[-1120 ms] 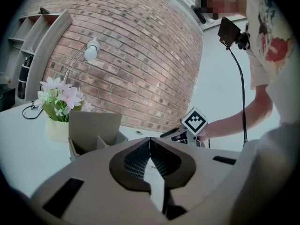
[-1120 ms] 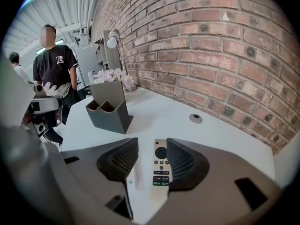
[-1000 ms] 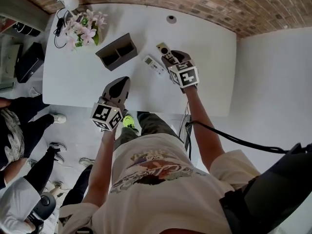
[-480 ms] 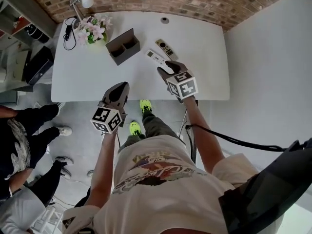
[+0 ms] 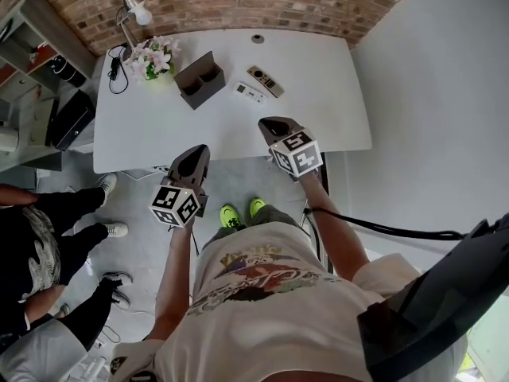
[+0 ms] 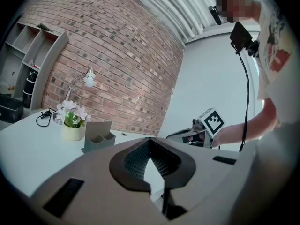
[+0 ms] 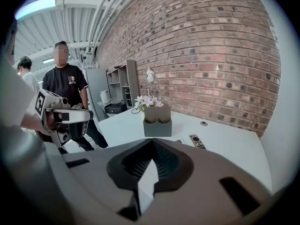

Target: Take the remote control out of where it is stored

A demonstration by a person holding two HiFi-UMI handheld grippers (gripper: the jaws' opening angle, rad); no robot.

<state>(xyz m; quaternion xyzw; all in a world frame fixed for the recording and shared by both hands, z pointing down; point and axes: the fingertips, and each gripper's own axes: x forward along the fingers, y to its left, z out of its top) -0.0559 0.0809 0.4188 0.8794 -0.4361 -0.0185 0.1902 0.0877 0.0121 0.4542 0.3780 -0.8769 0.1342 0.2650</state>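
Two remotes lie on the white table (image 5: pixel 318 110), to the right of the grey two-pocket holder (image 5: pixel 200 78): a white remote (image 5: pixel 249 92) and a longer grey remote (image 5: pixel 265 80). The holder (image 7: pixel 157 121) stands upright with its pockets looking empty, and the grey remote (image 7: pixel 197 141) lies flat beside it. My right gripper (image 5: pixel 269 124) hangs over the table's front part, well short of the remotes. Its jaws have just closed, and the right gripper (image 7: pixel 152 142) has nothing in it. My left gripper (image 5: pixel 199 138) hovers at the table's front edge. The left gripper (image 6: pixel 150 139) is shut and empty.
A pot of pink flowers (image 5: pixel 151 54), a desk lamp (image 5: pixel 135 6) and a black cable (image 5: pixel 115 66) occupy the table's back left corner. A shelf unit (image 5: pixel 40 62) stands left of the table. People (image 5: pixel 32 237) stand on the floor at the left.
Both grippers have drawn back from the remotes and the holder toward the table's front edge and risen. The right gripper has left the remotes lying on the table.
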